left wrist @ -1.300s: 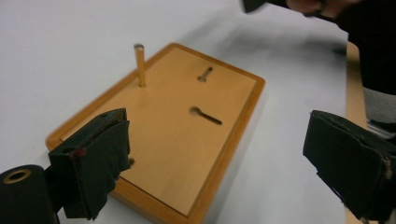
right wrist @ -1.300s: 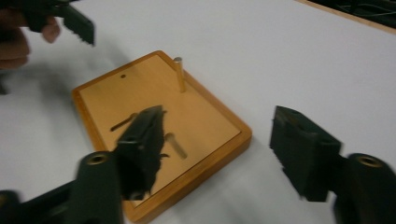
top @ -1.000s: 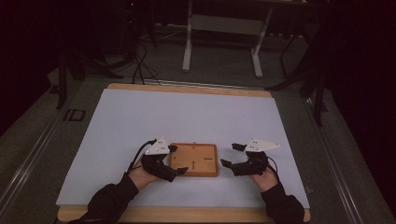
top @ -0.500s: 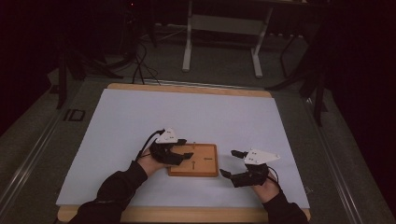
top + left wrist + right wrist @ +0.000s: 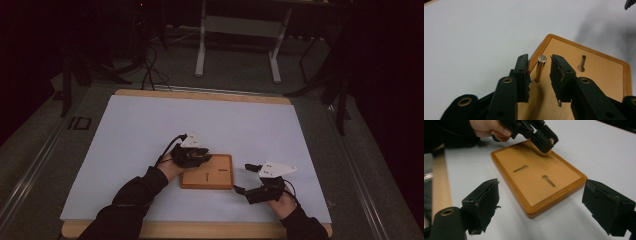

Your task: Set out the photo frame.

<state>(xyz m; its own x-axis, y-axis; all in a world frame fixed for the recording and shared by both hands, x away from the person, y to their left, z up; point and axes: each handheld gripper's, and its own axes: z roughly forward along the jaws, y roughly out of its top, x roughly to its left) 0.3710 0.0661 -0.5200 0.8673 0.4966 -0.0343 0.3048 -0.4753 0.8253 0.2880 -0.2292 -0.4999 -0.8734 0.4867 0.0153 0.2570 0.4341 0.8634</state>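
On the white-covered table (image 5: 150, 130) a wooden board (image 5: 215, 175) lies flat near the person's edge, and a brass pin (image 5: 540, 68) stands upright in a hole at the board's far left corner. The left claw (image 5: 539, 75) straddles that pin with one jaw on each side; a sliver of gap shows on both sides, so the jaws are narrow but not clamped on it, and I judge this to be either the moment just ahead of a pinch or a release after seating. In the right gripper view the same claw (image 5: 544, 141) comes down over the pin from above, tilted, which suits a pin that must travel straight along its hole. The board also carries two keyhole-shaped slots (image 5: 548, 180), both empty, lying in the middle of its face; they may be where pins rest or slide, though that cannot be told from here. The right claw (image 5: 246, 178) hovers just off the board's right edge with its jaws spread wide and holding nothing, probably kept near so it can steady the board if the pin sticks. The board's raised rim (image 5: 506, 182) gives that claw an easy edge to press against.
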